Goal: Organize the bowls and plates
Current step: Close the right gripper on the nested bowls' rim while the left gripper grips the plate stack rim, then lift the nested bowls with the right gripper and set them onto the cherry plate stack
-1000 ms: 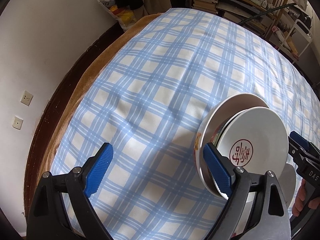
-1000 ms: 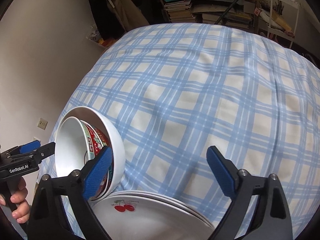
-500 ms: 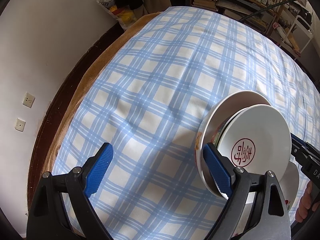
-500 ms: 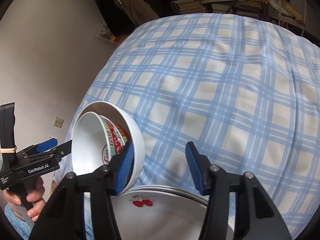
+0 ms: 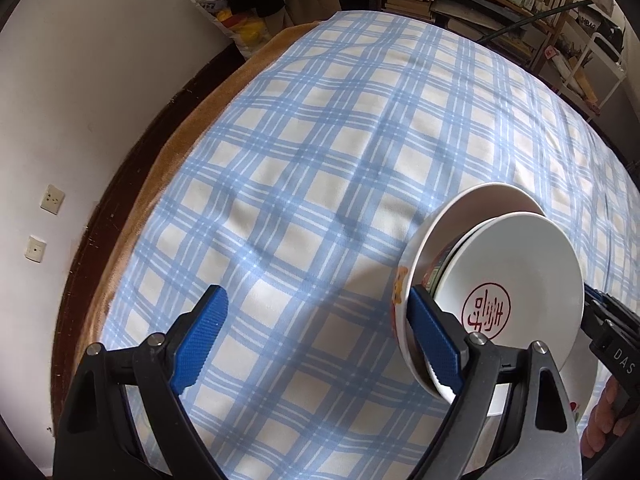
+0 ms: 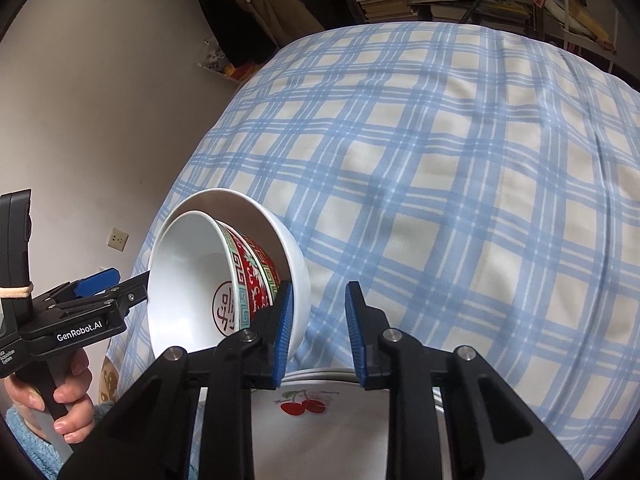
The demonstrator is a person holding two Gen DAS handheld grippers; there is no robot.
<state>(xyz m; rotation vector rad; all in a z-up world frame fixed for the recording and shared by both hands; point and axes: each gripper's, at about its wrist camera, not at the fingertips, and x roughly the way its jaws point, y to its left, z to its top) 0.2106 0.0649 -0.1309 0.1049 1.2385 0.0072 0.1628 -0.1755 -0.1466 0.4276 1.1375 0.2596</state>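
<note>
Blue-checked cloth (image 5: 304, 184) fills both views, and at its near edge a stack of plates (image 6: 340, 432) lies flat, cherries printed on the top one. Above the plates the nested bowls (image 6: 224, 276) are tipped on their side, mouth toward the left gripper (image 5: 316, 336), whose fingers are spread wide with the right finger against the outer bowl's rim, clamping nothing. The right gripper (image 6: 318, 332) points forward over the plates, fingers partly apart, left pad (image 6: 285, 332) touching the outer bowl's wall.
</note>
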